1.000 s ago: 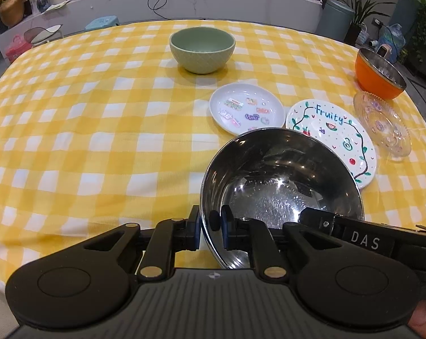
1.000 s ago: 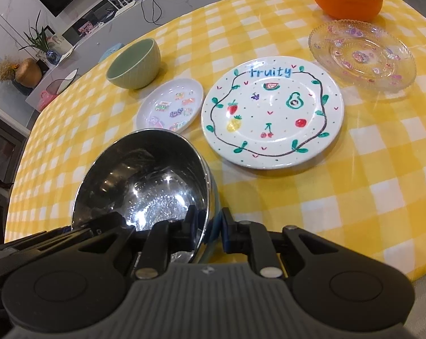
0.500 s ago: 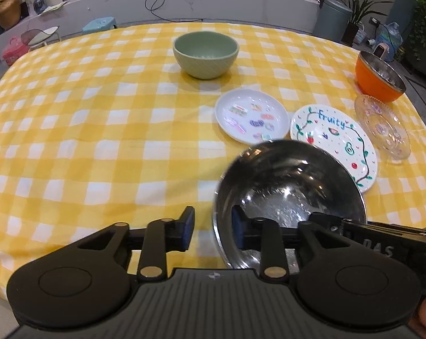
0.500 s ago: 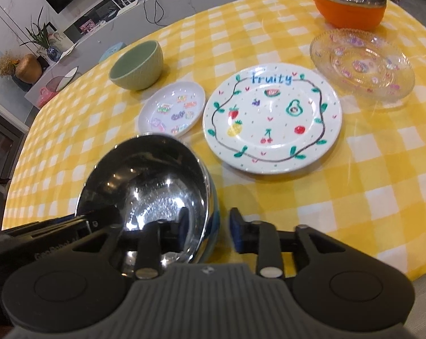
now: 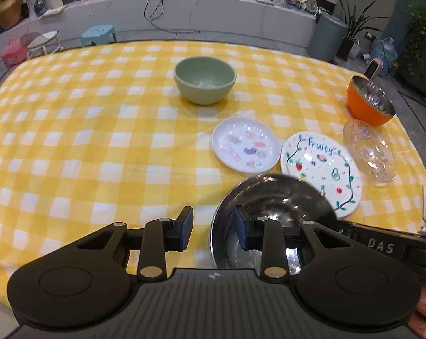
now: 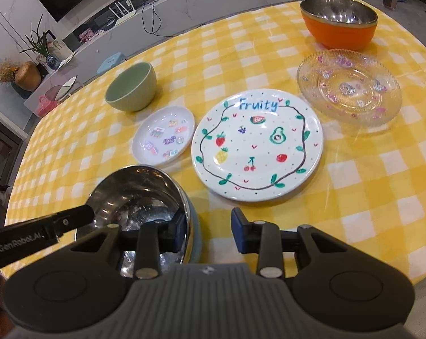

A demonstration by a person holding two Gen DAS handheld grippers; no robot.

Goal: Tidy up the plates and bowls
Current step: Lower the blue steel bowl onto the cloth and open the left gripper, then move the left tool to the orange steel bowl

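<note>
Both claws went from clamped on shiny round steel bowl [image 5: 269,197] rim to wide: left gripper [image 5: 213,227], right gripper [image 6: 208,230]. Bowl released at 6 o'clock on yellow checked tablecloth [image 5: 99,141]; placement judged done.

Jaws parted astride steel bowl [image 6: 136,195] rim.
Right gripper [image 6: 208,233] low at 6 o'clock; Fruity plate [image 6: 256,144] centre; glass plate [image 6: 350,87] and orange bowl [image 6: 338,22] toward 1 o'clock; green bowl [image 6: 131,89] at 10.

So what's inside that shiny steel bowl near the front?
The steel bowl holds no dishes or food, only reflections on bare metal. One finger of each open gripper, left gripper and right gripper, reaches over its rim. The near part of the bottom is hidden behind them.
</note>
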